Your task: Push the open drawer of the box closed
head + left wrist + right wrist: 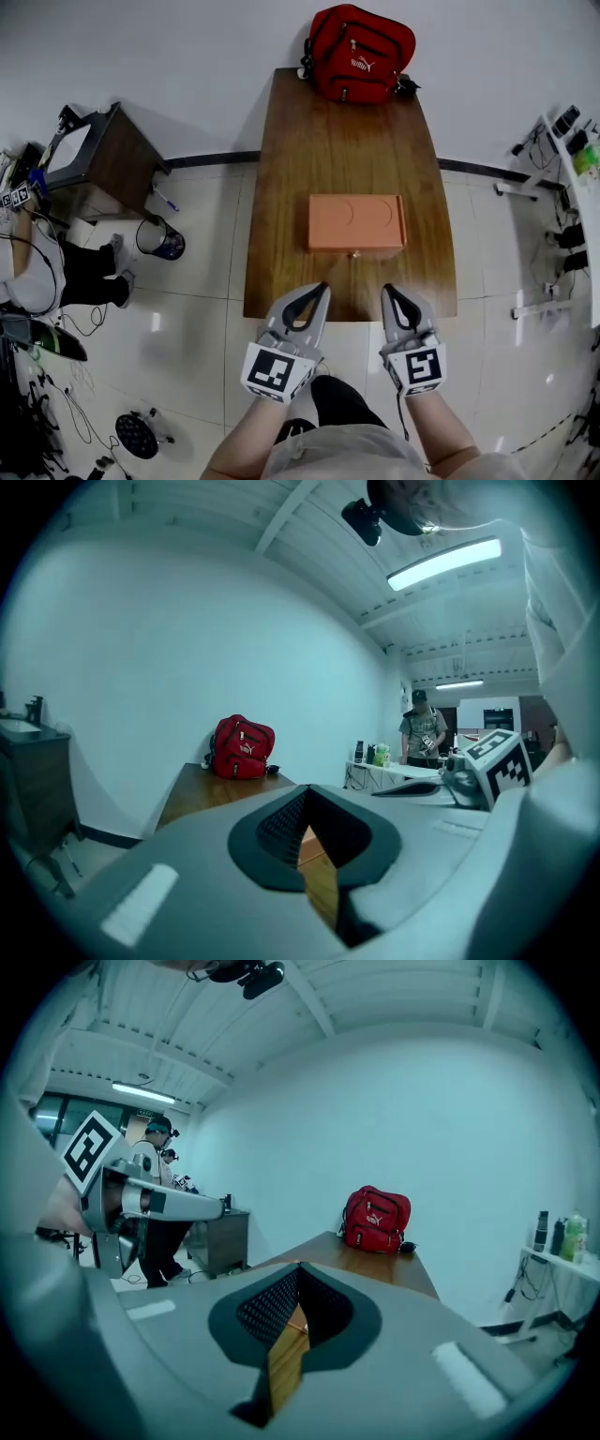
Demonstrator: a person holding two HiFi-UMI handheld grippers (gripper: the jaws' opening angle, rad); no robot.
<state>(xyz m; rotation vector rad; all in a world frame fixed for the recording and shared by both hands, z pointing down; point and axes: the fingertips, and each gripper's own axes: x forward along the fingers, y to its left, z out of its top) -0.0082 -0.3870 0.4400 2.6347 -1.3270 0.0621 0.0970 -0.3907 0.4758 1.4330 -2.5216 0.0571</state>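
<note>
My left gripper (320,290) and right gripper (387,291) sit side by side nearest me, their tips reaching just over the near edge of the wooden table (281,187). In the left gripper view, the left gripper (305,795) has its jaws pressed together at the tips. Nothing is caught between them, and only a sliver of tabletop shows through the slit lower down. The right gripper (298,1268) reads the same in its own view: tips meeting, nothing pinched, wood grain visible through the gap. Neither gripper touches anything on the table.

Just beyond the tips, near the middle of the table, lies the orange box (356,222), long side toward me. Its drawer front faces the grippers and carries a small knob (355,253) at the centre of the near edge. From overhead I can't judge how far the drawer stands out (only a thin strip shows along that edge). The right gripper is lined up a little to the right of the knob and the left gripper a little to its left, both apart from the box.

At the far end of the table, against the white wall, a red backpack (361,52) stands upright, and both gripper views show it too. Off the table to my left are a dark side cabinet (108,159) and a small bin (161,239) on the tiled floor.
</note>
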